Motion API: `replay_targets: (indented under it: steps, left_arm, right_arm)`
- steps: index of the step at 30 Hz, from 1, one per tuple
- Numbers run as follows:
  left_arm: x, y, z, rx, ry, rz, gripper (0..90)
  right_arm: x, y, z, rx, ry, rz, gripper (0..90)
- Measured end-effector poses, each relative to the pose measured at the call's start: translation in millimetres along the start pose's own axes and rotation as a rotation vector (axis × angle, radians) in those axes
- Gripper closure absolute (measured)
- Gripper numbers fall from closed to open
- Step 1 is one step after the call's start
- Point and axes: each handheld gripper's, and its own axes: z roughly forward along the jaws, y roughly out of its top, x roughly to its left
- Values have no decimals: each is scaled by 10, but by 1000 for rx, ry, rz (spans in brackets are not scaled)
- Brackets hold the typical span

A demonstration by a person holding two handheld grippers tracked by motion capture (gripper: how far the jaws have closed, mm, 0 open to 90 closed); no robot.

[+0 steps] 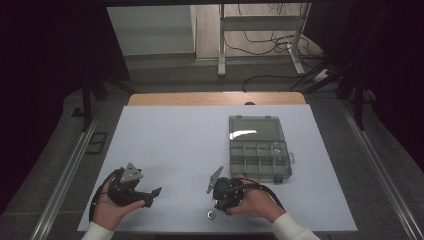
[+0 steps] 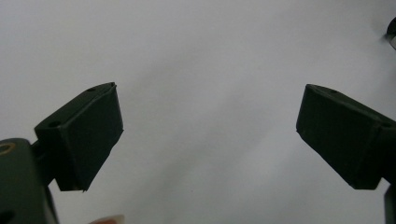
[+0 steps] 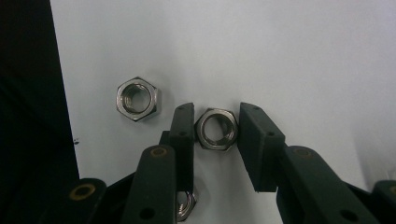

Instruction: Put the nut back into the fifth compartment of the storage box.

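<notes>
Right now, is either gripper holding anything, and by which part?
The right gripper clamps a hex nut across two opposite flats, flat on the white table. The left gripper is open and holds nothing.

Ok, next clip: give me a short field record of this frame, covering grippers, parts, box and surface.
work in hand: picking up a steel hex nut
right gripper: jaws closed on the held nut, near the table's front edge
left gripper: jaws open, nothing between them, over bare sheet
loose nuts: second nut beside the held one; third nut partly hidden under a jaw
organiser box: lid open, compartments showing, beyond the right hand
surface: white sheet
</notes>
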Motion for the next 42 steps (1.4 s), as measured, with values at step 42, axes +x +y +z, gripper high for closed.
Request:
replay_targets:
  steps: [42]
  left_arm:
    - [10,-6,7,6,1,1,75]
  right_arm:
    - [-324,-201,-600,-175,-135,143,705]
